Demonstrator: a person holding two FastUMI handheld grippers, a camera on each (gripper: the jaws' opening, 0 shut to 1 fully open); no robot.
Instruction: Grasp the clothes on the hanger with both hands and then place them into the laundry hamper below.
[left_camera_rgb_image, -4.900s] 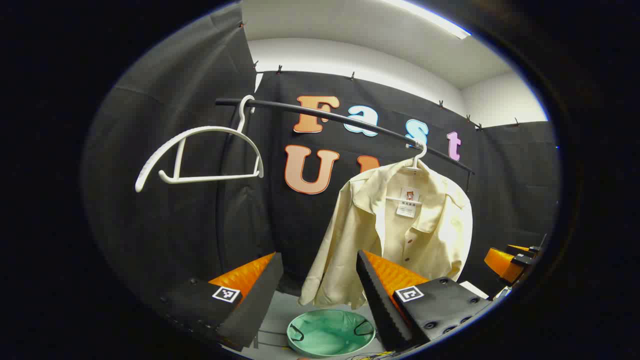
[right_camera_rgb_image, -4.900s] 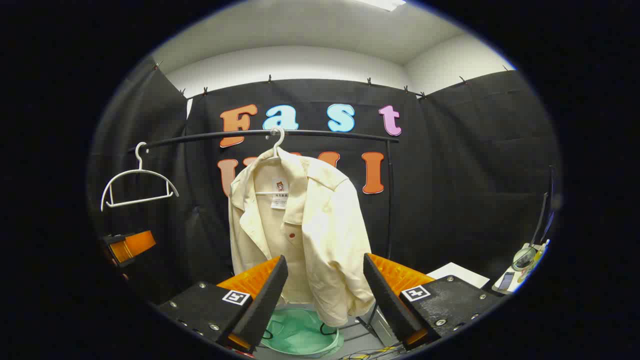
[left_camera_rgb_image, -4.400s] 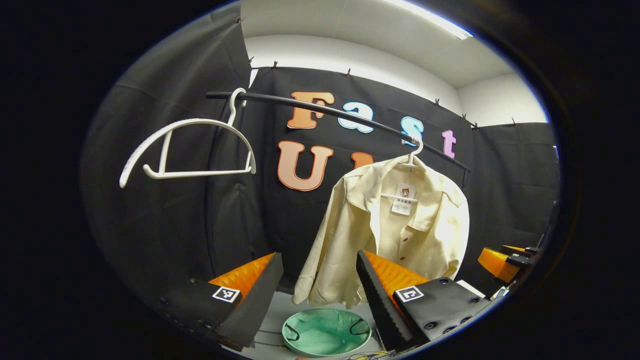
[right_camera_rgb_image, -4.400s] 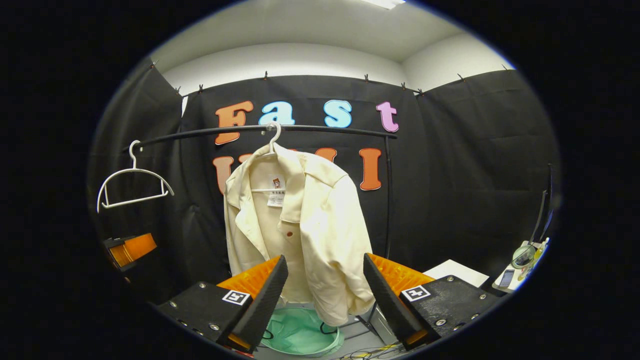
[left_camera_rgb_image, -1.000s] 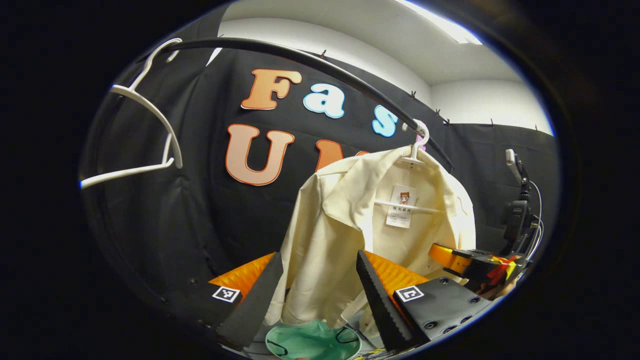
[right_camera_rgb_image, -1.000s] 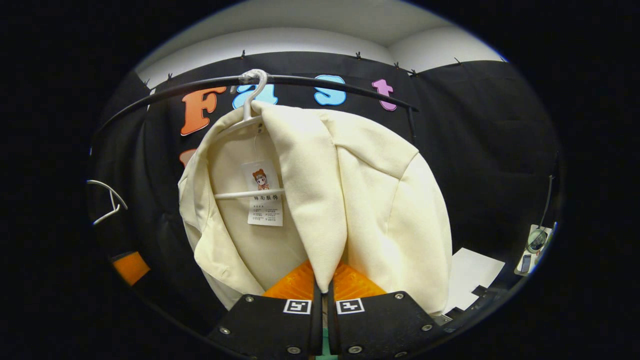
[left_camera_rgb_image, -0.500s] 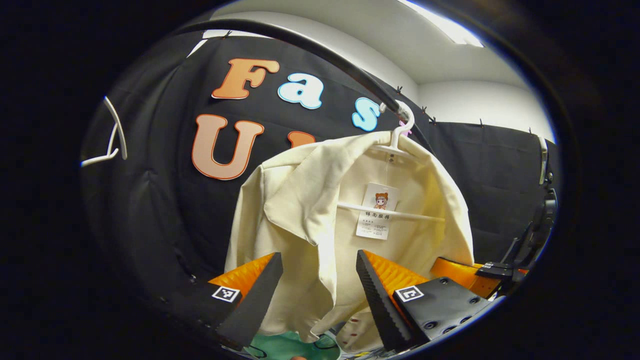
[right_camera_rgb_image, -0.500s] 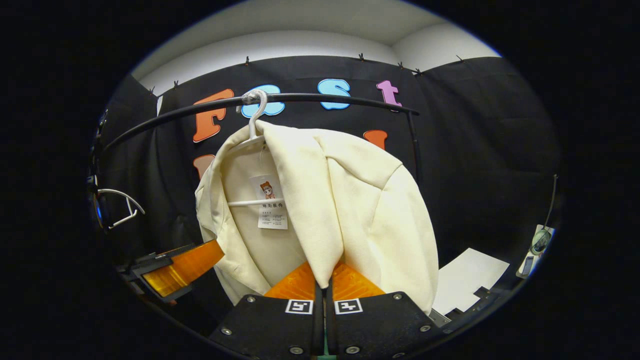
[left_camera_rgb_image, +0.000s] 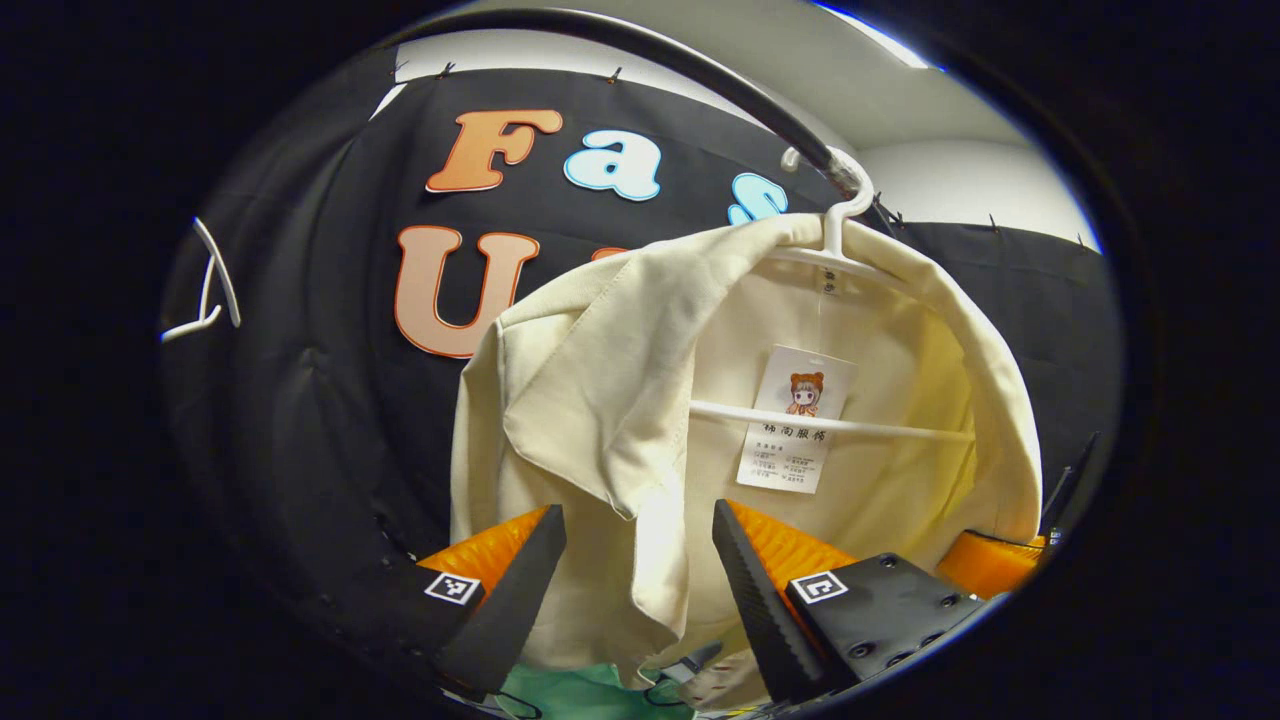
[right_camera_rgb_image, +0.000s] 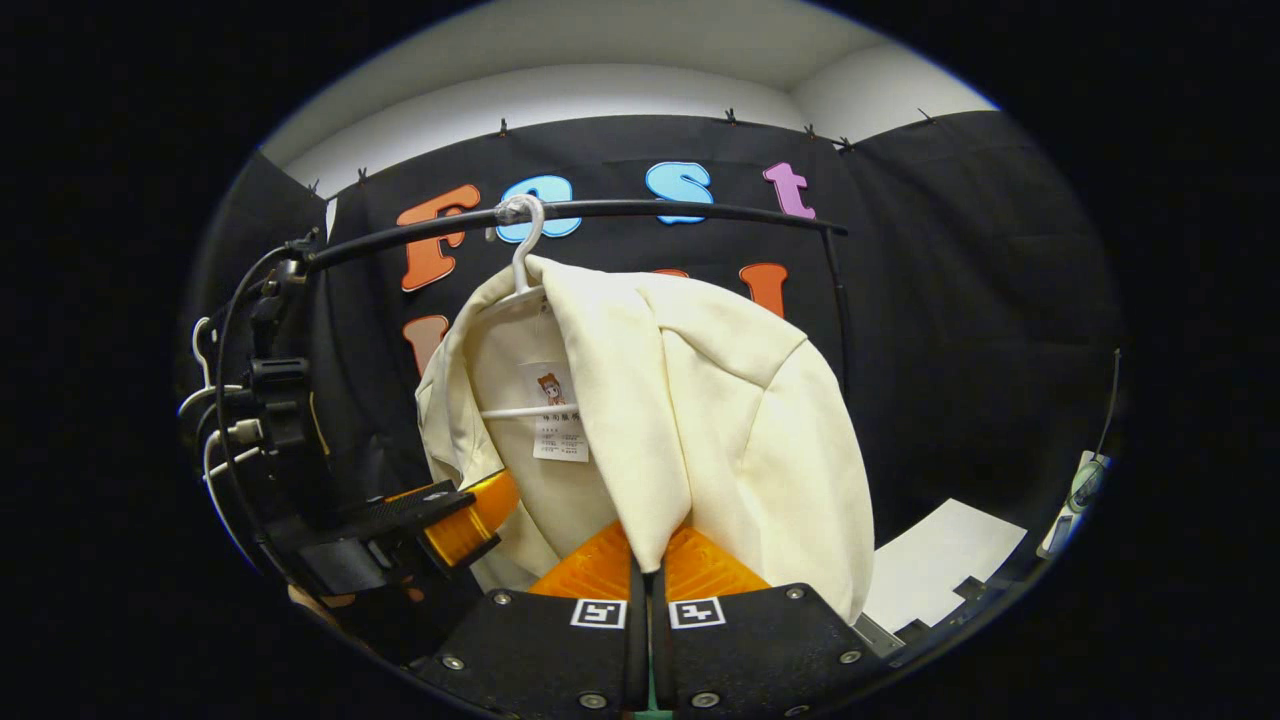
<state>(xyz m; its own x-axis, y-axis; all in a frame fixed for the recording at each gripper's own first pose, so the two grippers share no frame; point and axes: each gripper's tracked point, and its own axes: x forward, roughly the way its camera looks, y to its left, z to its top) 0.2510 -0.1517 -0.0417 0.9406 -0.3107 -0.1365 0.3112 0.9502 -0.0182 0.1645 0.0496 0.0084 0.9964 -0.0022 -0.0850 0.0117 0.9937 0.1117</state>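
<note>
My right hand-held gripper (right_camera_rgb_image: 645, 575) is clamped on the front edge of the cream jacket (right_camera_rgb_image: 720, 420), which hangs on a white hanger (right_camera_rgb_image: 520, 255) on the black rail (right_camera_rgb_image: 680, 210). My left hand-held gripper (left_camera_rgb_image: 640, 545) is spread apart around the other lapel. The hang tag (left_camera_rgb_image: 795, 420) carries a cartoon face; its print is too small to read.

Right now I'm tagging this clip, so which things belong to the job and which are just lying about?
Job:
- cream jacket
- white hanger under it, on the black rail
- green hamper below
- left gripper, open around the jacket's front edge
- right gripper, shut on the other front edge

Lying about:
- empty white hanger
- white sheet
</note>
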